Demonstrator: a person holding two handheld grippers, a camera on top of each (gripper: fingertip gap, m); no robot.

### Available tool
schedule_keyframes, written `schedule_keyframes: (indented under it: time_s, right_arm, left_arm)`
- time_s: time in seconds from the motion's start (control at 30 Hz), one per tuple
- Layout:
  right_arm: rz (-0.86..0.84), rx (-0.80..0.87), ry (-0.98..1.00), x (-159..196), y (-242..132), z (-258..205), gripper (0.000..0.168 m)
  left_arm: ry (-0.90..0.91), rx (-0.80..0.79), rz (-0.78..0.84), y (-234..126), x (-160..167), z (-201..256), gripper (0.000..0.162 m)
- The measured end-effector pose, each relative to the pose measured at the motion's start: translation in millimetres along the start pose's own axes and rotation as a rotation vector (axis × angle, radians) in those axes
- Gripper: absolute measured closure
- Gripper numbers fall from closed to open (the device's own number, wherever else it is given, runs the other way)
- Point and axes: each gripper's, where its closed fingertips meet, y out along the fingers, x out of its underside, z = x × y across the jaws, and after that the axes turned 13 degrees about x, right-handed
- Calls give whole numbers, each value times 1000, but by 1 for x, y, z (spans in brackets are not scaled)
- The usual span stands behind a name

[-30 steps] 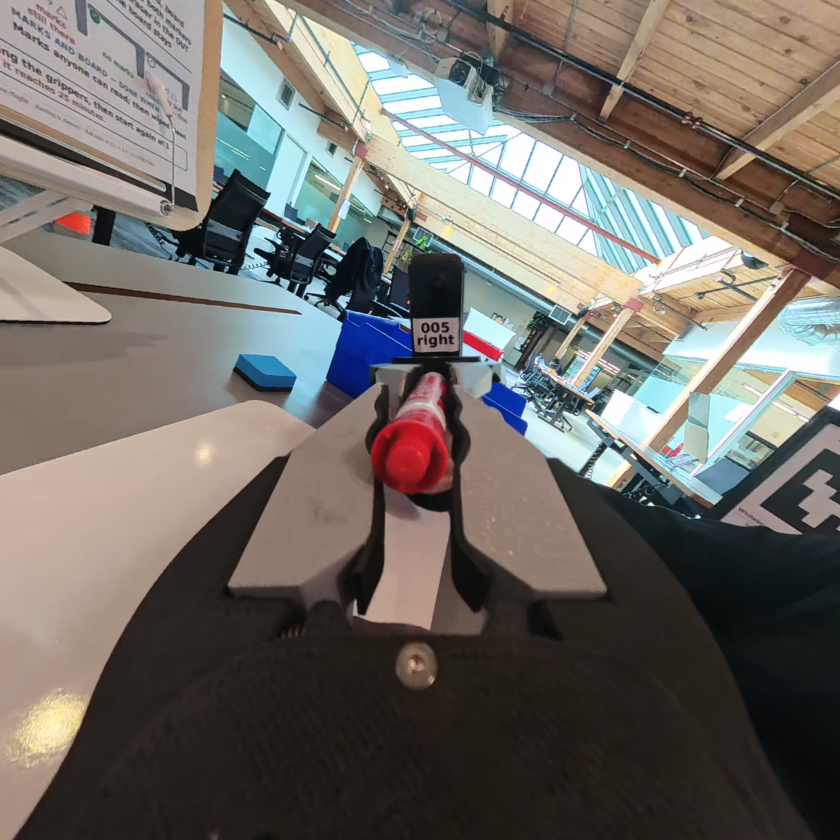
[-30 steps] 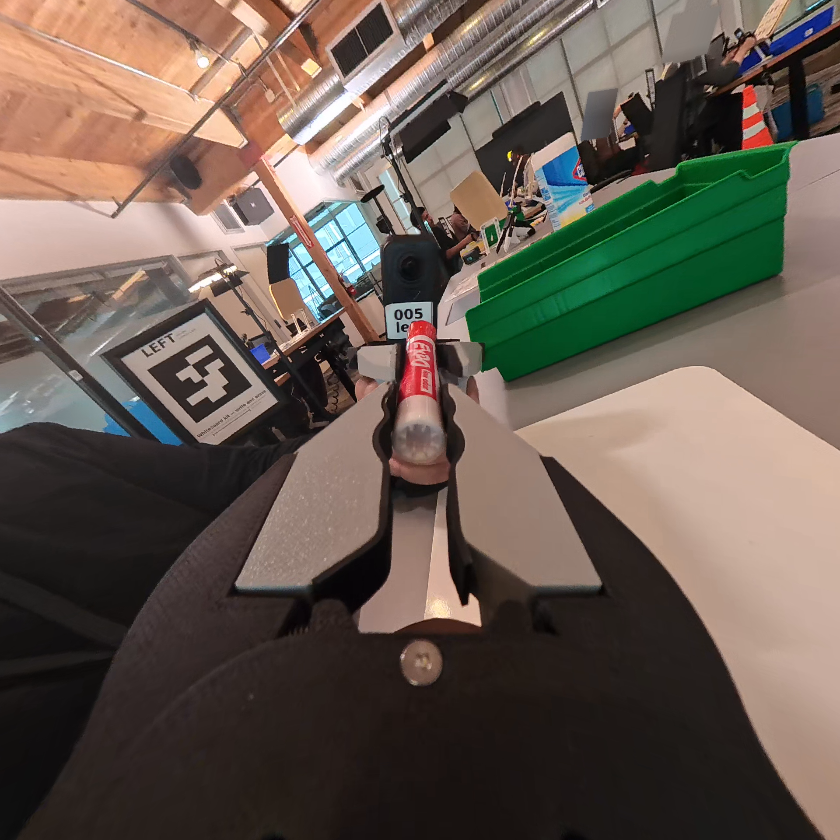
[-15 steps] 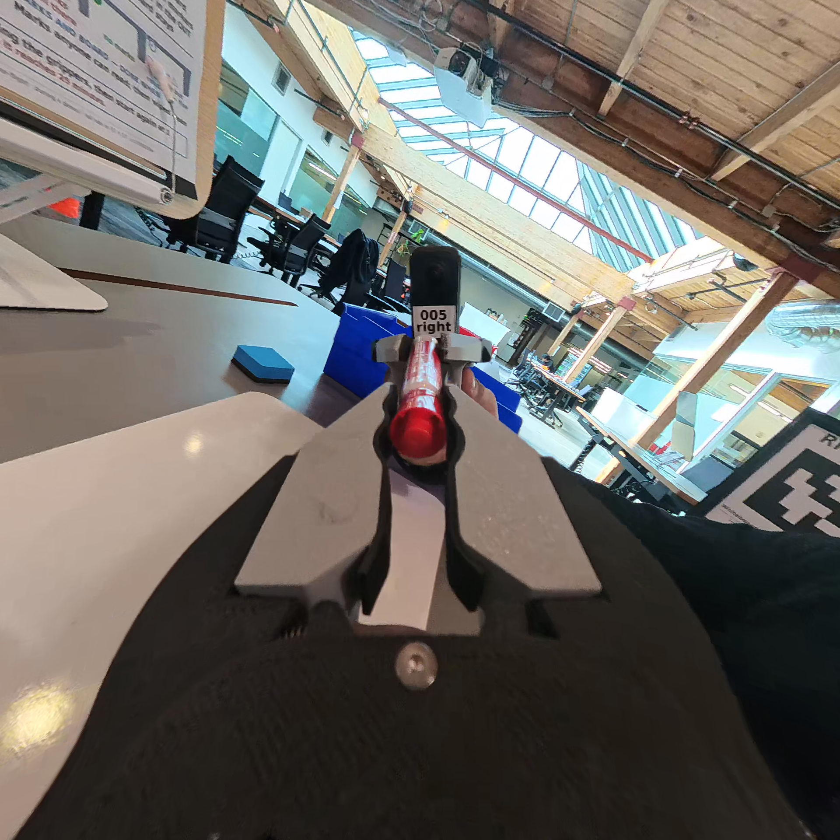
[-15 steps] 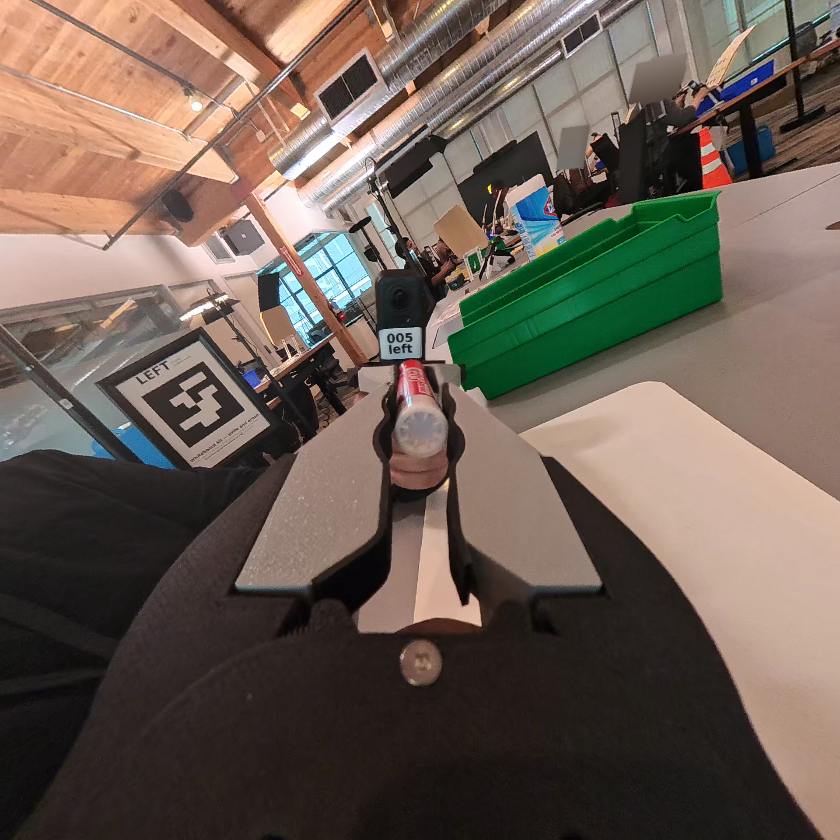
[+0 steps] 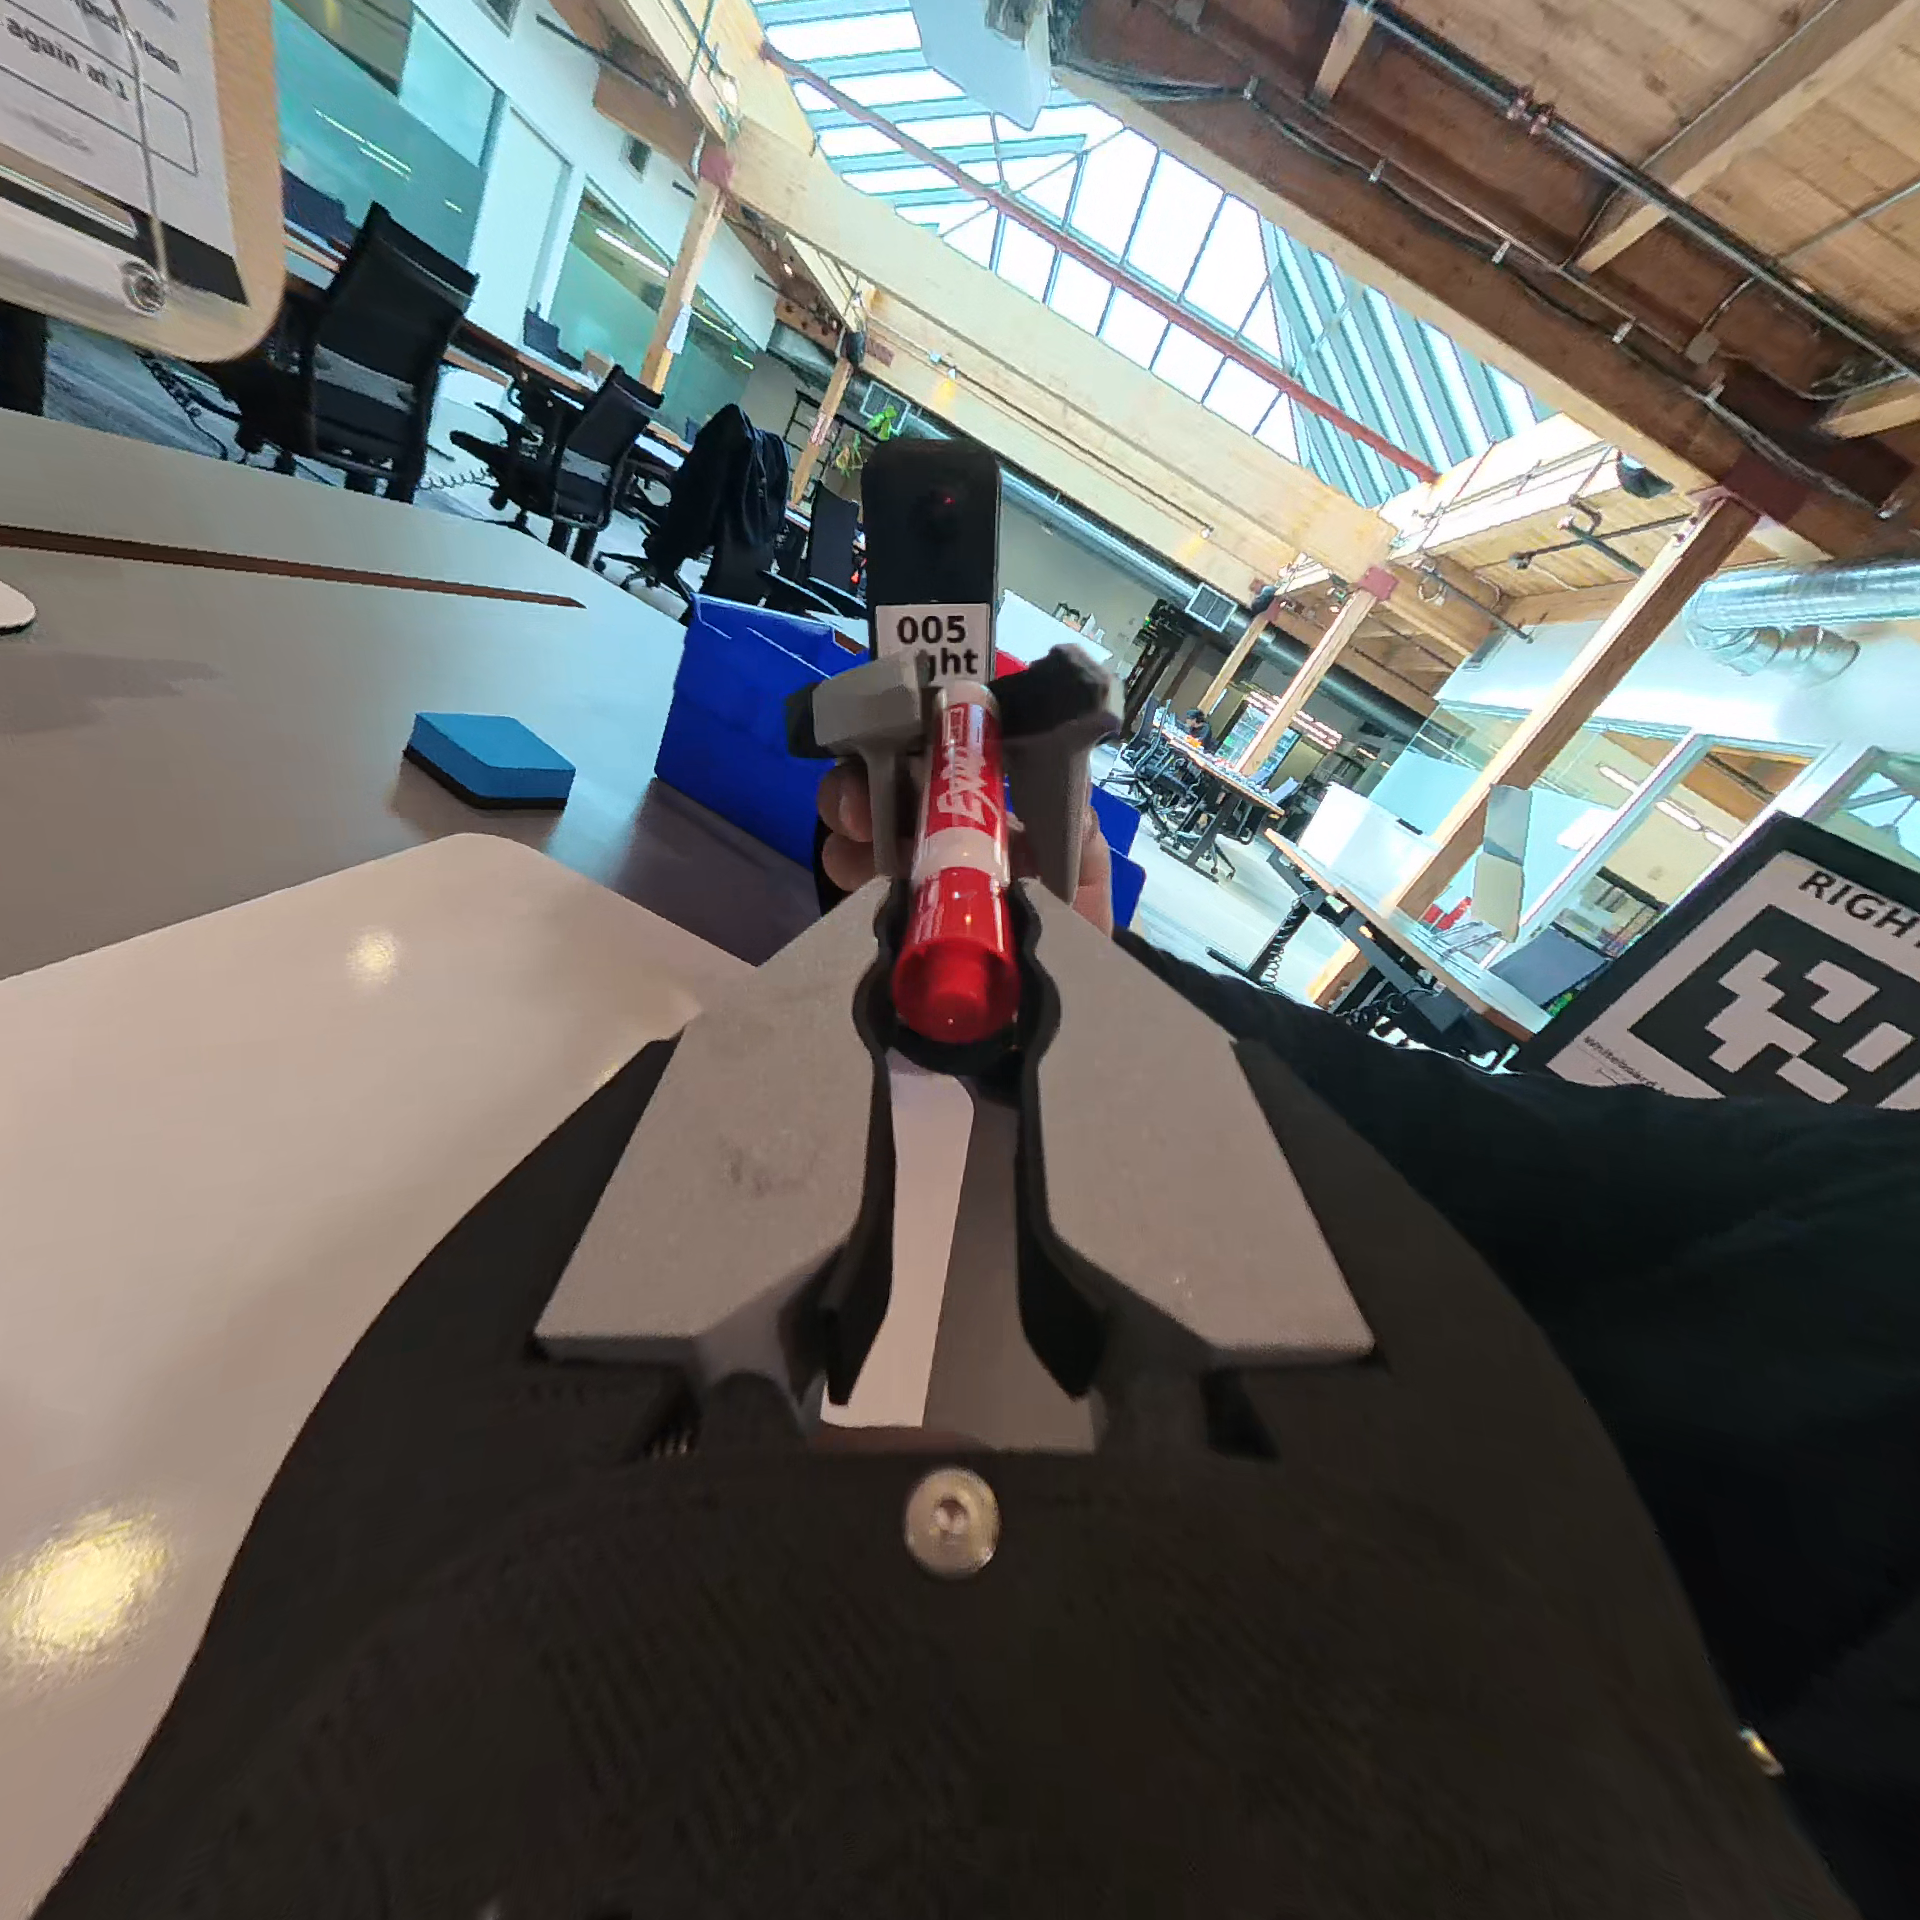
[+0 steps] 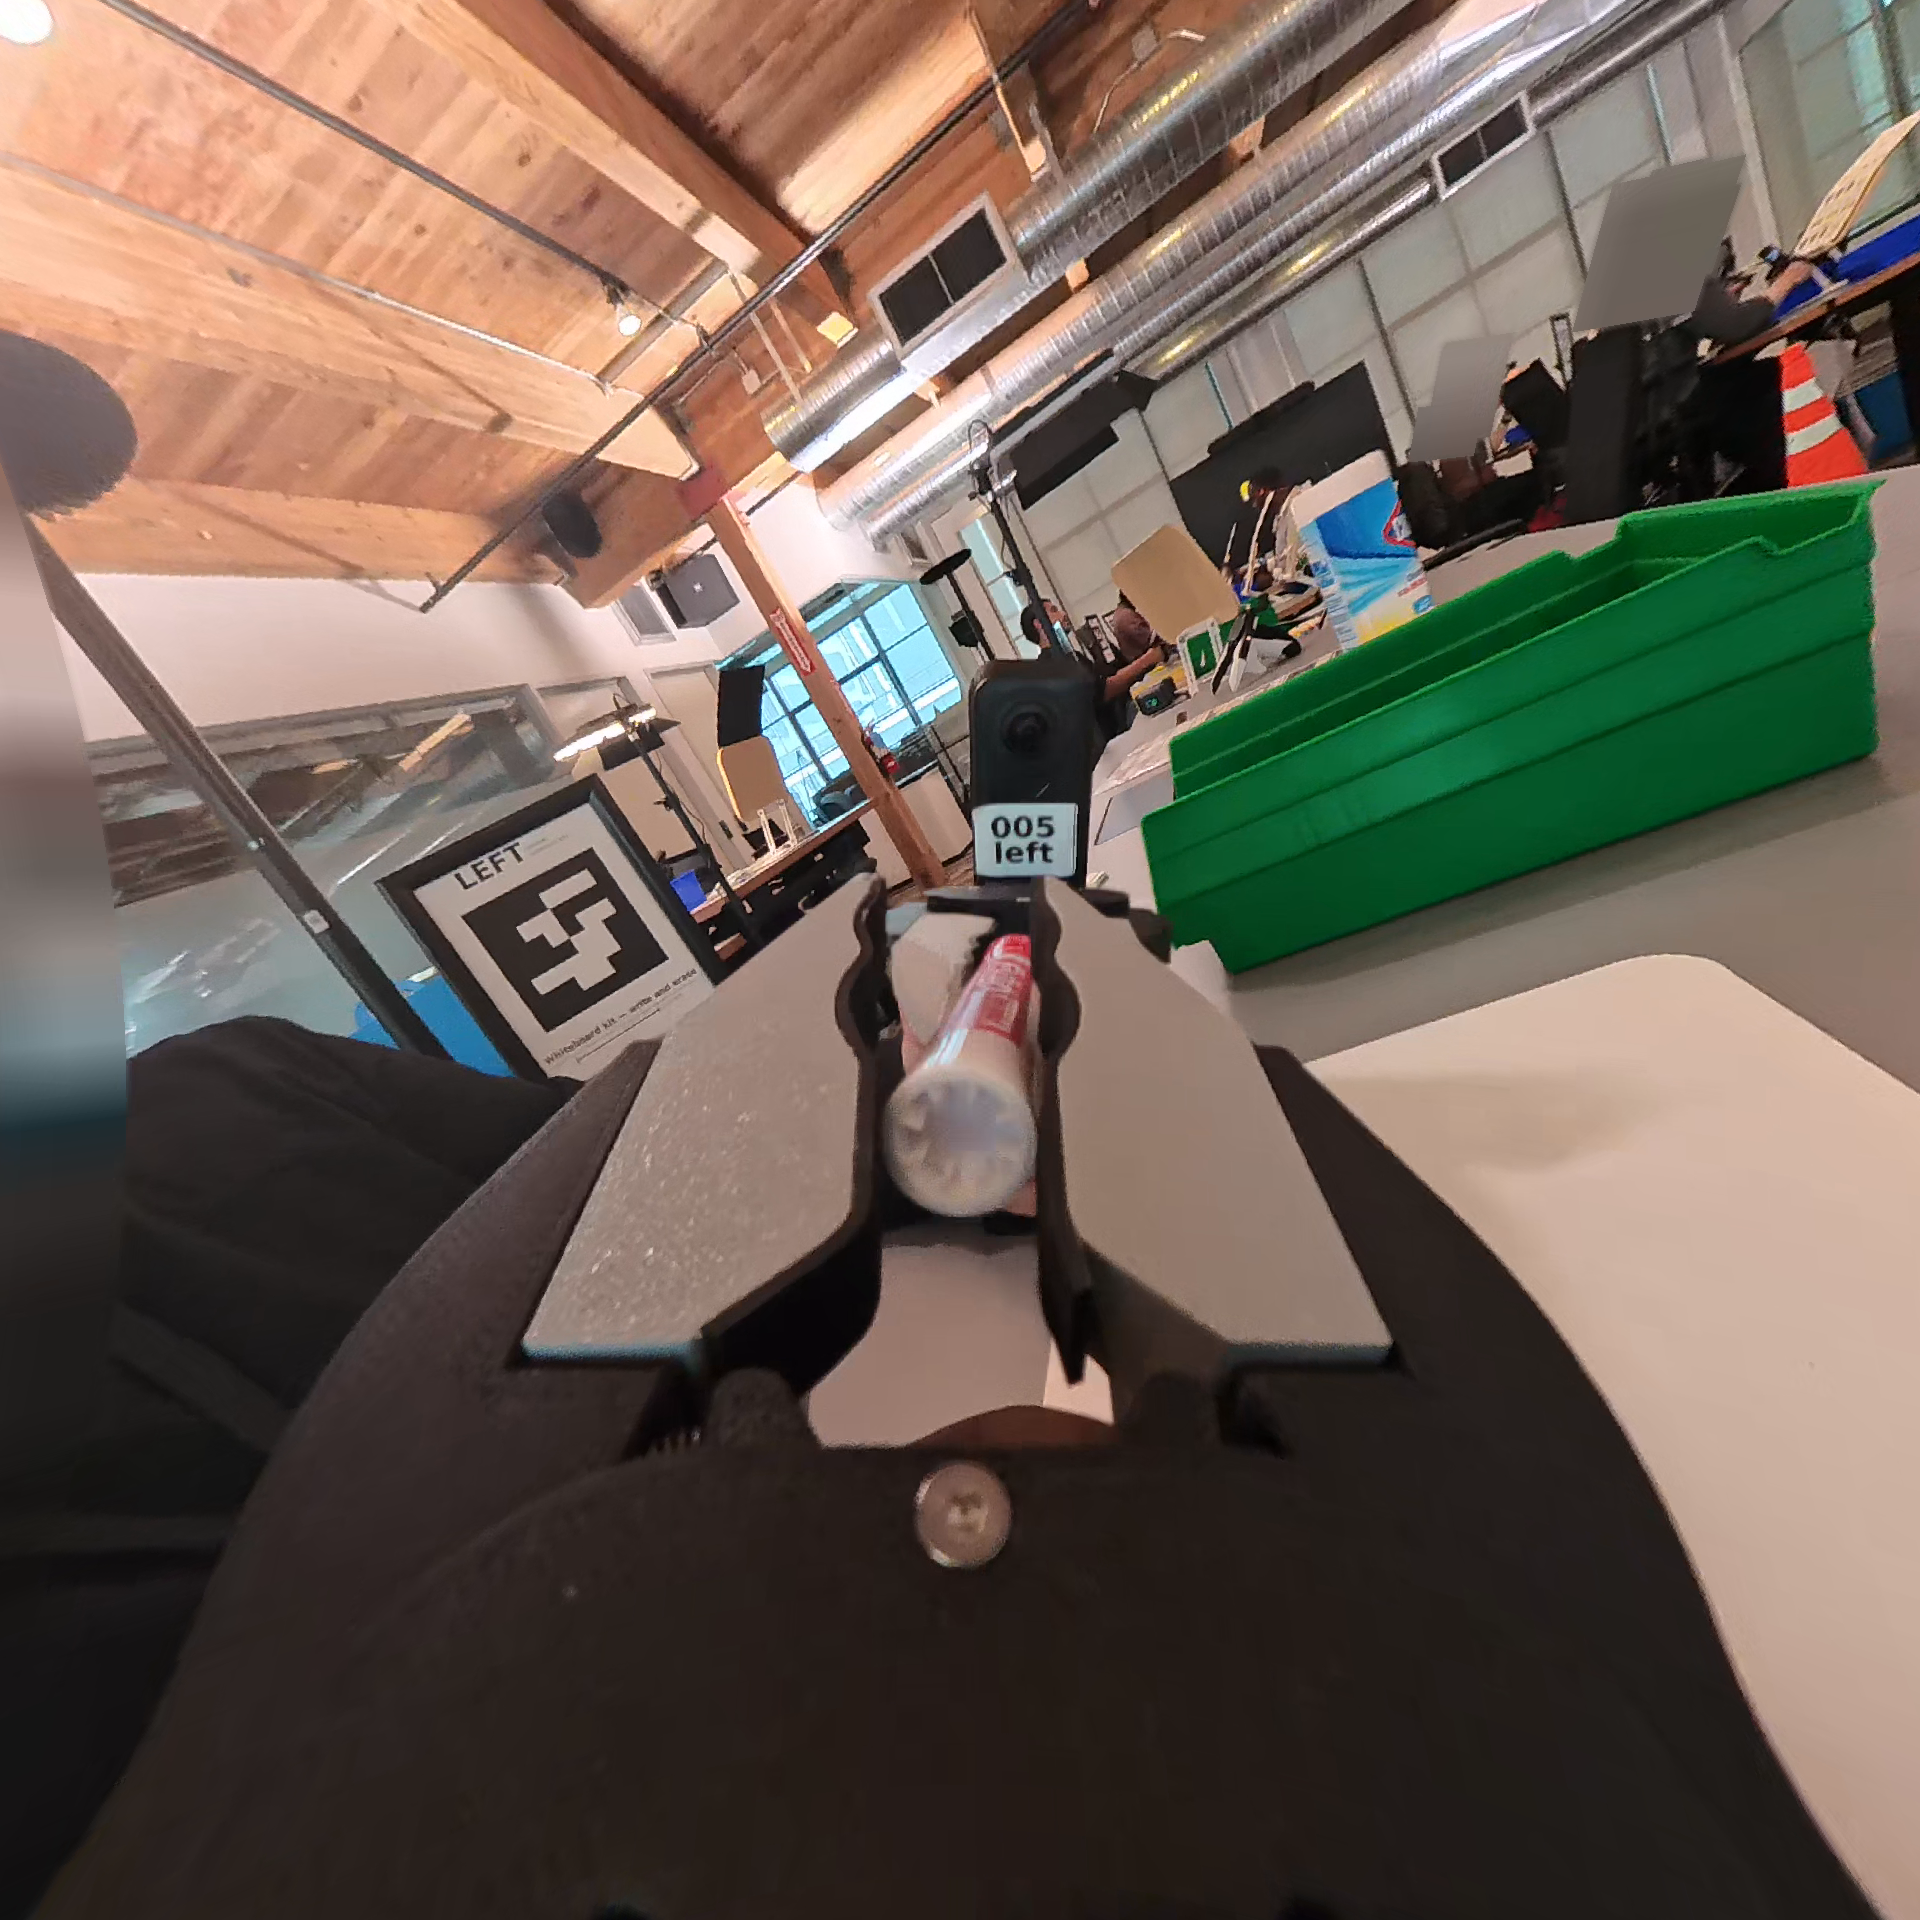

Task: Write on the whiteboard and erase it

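A red dry-erase marker [image 5: 954, 883] hangs in the air between my two grippers, which face each other. My left gripper [image 5: 956, 935] is shut on its red cap end. My right gripper [image 6: 956, 925] is around the marker's white rear end [image 6: 961, 1138], jaws slightly apart, with the marker leaning on one finger. In the left wrist view the right gripper [image 5: 961, 758] shows gaps on both sides of the marker. The whiteboard [image 5: 260, 1143] lies flat on the table below, blank, and also shows in the right wrist view [image 6: 1610, 1195]. A blue eraser [image 5: 488, 753] lies beyond it.
Blue bins [image 5: 748, 727] stand past the whiteboard's far corner. Stacked green bins [image 6: 1507, 758] stand on the grey table. Framed tag signs stand near the person, one in each view [image 5: 1818, 997] [image 6: 561, 935]. A black sleeve [image 5: 1558, 1247] lies alongside. My left and right fingertips are right by each other. The blue eraser [image 5: 488, 753] is about equally far from each gripper, around 30 cm.
The right gripper's jaws have parted and it has slid farther along the marker, so the white end sits deeper between its fingers. The left gripper still clamps the cap end.
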Motion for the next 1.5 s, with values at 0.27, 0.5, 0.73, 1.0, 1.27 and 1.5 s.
schedule_keyframes:
  time_s: [0.27,0.5,0.73,1.0,1.27,1.5]
  right_arm:
    - [15,45,-112,4,9,-8,137]
    - [-97,50,-248,26,16,-15,139]
    - [-123,37,-262,31,16,-18,138]
    - [-80,13,-211,26,16,-20,138]
    - [-37,23,-202,18,16,-22,121]
    - [-40,20,-218,21,18,-24,117]
  left_arm:
    - [0,24,-77,12,17,4,145]
    - [54,34,-106,15,20,11,146]
    - [65,33,-104,16,19,13,146]
    - [70,24,-128,17,24,11,146]
    - [87,20,-166,19,32,11,146]
    - [87,41,-115,18,24,15,146]
